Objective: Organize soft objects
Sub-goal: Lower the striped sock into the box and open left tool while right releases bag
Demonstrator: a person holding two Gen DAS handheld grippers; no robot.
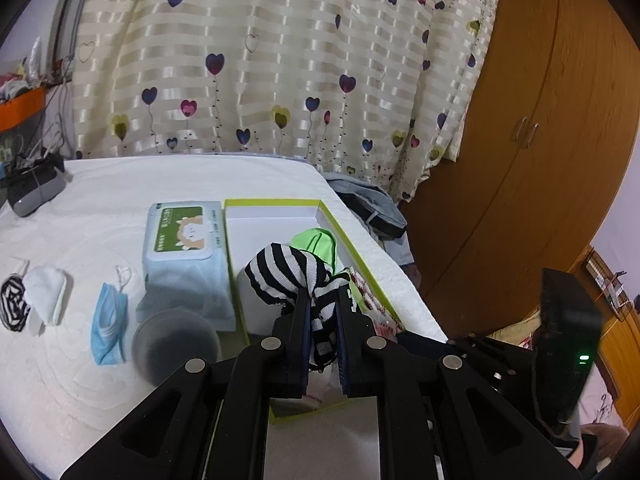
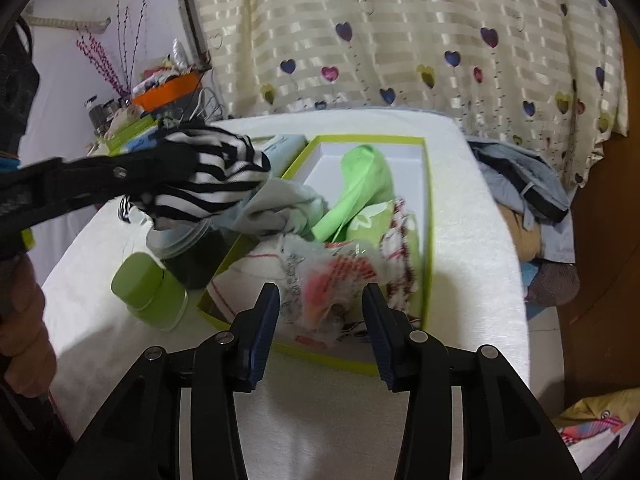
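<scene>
My left gripper [image 1: 323, 300] is shut on a black-and-white striped cloth [image 1: 288, 276] and holds it over the near left part of a white box with a lime-green rim [image 1: 272, 202]. A bright green cloth [image 1: 316, 240] lies in the box. In the right wrist view, the left gripper [image 2: 188, 168] reaches in from the left with the striped cloth [image 2: 224, 176] bunched at its tip. My right gripper [image 2: 320, 296] stands open over the box's near end. A crumpled clear packet with red print [image 2: 340, 276] lies between its fingers, and the pads do not press on it.
On the white table [image 1: 100, 200] lie a wet-wipes pack [image 1: 182, 236], a blue face mask [image 1: 108, 324], a white pad [image 1: 46, 292] and a dark round jar [image 1: 176, 344]. A lime-green bottle [image 2: 152, 292] stands by the box. Clothes [image 2: 528, 184] are heaped off the right edge.
</scene>
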